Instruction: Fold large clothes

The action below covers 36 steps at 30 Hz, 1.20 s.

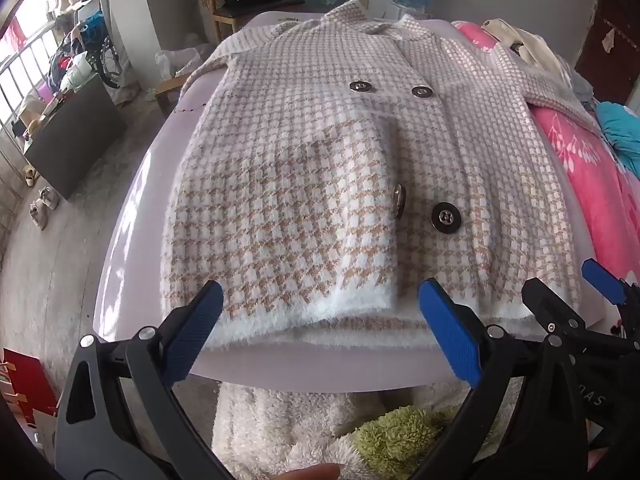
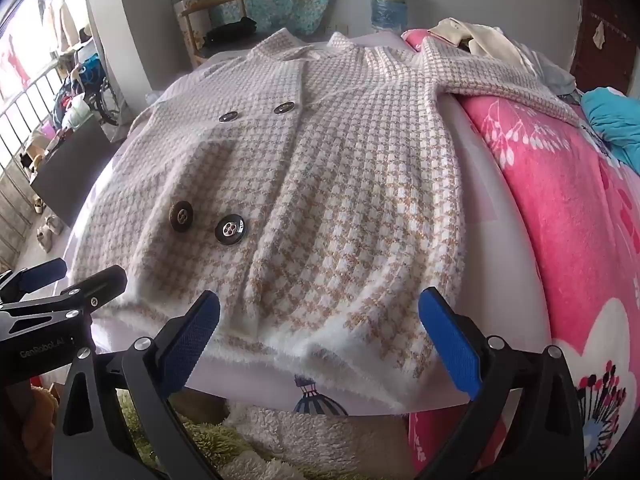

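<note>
Coat (image 1: 320,168) in beige-and-white houndstooth is laid flat, front up, on a pale sheet (image 1: 132,264) over the bed, collar at the far end and fluffy white hem at the near edge. Four dark buttons are seen down the front: an upper pair (image 1: 362,87) and a lower pair (image 1: 446,218), the left one of the lower pair tipped on edge along a fold. One sleeve is draped off to the right over a pink floral blanket (image 2: 560,200). The left gripper (image 1: 320,320) is held just above the hem, blue pads spread wide apart, nothing pinched between them; whether a pad brushes the fuzz cannot be told. The right gripper (image 2: 320,328) is poised beside it over the hem's right half, pads equally far apart, nothing grasped. Each gripper is caught at the edge of the other's view. Behind the bed a wooden chair (image 2: 208,20) and a water jug (image 2: 389,2) are seen against the wall, and a wheelchair (image 1: 100,52) is parked by the window.
</note>
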Motion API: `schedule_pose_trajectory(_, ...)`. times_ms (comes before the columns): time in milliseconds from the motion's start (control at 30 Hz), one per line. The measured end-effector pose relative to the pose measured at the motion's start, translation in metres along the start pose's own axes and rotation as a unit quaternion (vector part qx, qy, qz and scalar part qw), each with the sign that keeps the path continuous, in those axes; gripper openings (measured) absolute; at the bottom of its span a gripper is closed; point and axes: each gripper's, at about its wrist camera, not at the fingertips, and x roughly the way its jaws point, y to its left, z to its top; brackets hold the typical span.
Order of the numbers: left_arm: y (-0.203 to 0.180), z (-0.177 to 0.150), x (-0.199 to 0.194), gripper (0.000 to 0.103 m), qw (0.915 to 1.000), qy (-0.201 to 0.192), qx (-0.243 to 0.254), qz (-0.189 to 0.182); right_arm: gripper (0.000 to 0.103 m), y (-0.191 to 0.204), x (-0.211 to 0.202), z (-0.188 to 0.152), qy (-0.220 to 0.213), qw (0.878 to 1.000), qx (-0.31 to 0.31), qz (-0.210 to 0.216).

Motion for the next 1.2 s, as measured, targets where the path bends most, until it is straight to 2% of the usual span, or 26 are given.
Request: schedule_pose_trajectory(1200, 0.0035, -0.0035, -0.0033, 0.095, 1.0000, -0.004, -0.002, 0.001, 0.097, -0.0007, -0.0038, -0.0016, -0.001, 1.000, 0.000, -0.009)
